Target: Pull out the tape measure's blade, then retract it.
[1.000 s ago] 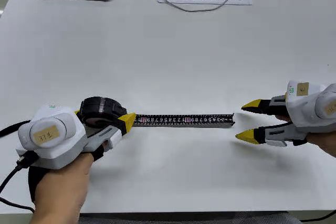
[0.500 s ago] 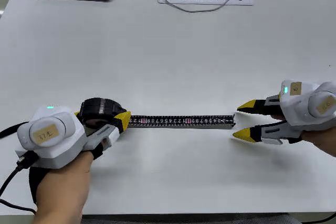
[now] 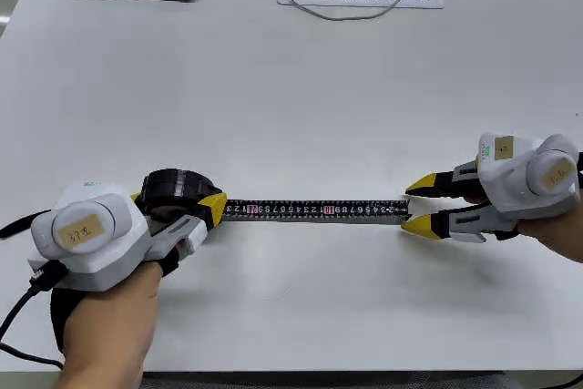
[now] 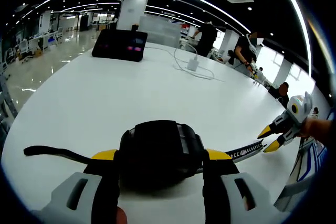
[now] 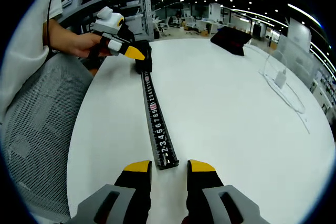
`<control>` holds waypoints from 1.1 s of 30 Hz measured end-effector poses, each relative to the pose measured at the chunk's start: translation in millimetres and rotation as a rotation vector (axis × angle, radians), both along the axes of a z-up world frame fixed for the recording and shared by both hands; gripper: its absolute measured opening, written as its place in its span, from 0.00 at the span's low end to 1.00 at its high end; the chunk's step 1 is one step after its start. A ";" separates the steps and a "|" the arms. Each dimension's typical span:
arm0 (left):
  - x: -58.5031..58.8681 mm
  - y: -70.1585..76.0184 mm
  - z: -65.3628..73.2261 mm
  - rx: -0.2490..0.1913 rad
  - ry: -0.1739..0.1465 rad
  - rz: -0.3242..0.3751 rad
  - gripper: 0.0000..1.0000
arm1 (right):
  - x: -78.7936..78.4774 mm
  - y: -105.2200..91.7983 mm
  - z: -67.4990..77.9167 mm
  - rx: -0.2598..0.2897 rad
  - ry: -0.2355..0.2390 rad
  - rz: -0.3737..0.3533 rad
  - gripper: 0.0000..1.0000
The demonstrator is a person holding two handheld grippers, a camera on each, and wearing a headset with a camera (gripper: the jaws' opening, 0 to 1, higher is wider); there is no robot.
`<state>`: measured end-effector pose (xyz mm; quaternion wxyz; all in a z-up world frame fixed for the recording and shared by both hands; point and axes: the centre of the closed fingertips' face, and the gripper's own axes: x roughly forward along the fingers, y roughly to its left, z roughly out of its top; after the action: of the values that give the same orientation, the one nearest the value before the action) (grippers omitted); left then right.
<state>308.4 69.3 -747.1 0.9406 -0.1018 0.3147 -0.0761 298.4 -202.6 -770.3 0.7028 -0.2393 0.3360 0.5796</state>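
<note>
The left claw (image 4: 161, 156) is clamping the tape measure (image 3: 171, 190), hiding part of its case; the blade (image 3: 314, 209) is lying extended, its end reaching between the parted tips of the right claw (image 5: 170, 167), contact unclear.

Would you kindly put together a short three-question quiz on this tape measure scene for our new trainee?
1. True or false: the left gripper is shut on the tape measure case.
2. The blade's free end is: A) between the right gripper's open jaws; B) wound inside the case; C) raised in the air.
3. Fill in: the blade lies flat on the white ____.
Key: 1 true; 2 A; 3 table.
</note>
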 end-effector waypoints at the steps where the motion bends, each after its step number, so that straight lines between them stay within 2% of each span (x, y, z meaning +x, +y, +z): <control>1: 0.0 0.1 0.0 0.000 0.000 0.000 0.60 | -0.4 0.8 0.0 -0.002 -0.001 0.008 0.23; 10: -0.2 0.0 0.1 -0.003 0.002 0.002 0.60 | -1.8 4.3 -2.6 -0.016 0.001 0.054 0.16; 21: -0.2 -0.1 -0.2 -0.010 0.007 0.005 0.60 | -3.2 4.5 -6.0 -0.048 -0.024 0.119 0.12; 33: 0.1 1.0 -1.4 -0.005 0.015 0.009 0.60 | -1.8 3.9 -6.4 -0.067 -0.030 0.132 0.11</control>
<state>308.5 70.3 -748.6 0.9384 -0.1062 0.3209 -0.0718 296.7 -198.6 -776.7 0.6596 -0.2929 0.3280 0.6095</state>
